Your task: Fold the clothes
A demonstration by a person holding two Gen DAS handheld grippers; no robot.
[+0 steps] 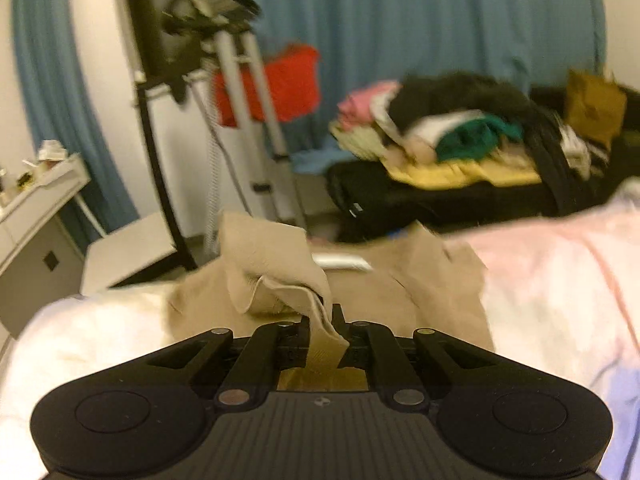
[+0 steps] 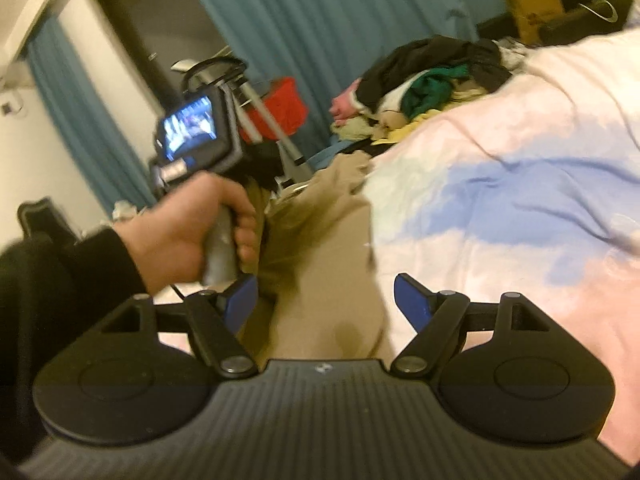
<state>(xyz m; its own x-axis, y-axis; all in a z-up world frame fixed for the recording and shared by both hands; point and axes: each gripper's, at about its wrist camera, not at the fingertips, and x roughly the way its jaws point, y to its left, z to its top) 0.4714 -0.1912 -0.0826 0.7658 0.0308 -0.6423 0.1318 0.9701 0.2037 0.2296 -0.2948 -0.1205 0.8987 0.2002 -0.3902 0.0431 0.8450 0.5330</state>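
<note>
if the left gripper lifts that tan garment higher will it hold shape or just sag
Probably sag: the tan garment already droops in soft folds from where the left gripper pinches it. It looks light, since a small pinch raises a whole flap. The rest lying on the pastel bedspread would likely drag along, with the right gripper open above it.

Both wrist views low across bed (image 1: 560,280)

You are in a home bedroom. A bed (image 2: 520,168) with a pastel cover fills the foreground; beyond it a heap of clothes (image 1: 448,136) lies on a black case. Blue curtains (image 1: 400,20) hang along the wall, a red bag (image 1: 288,80) and a stand (image 1: 240,80) sit by a dark doorway, and a white shelf (image 1: 44,184) stands at left.
</note>
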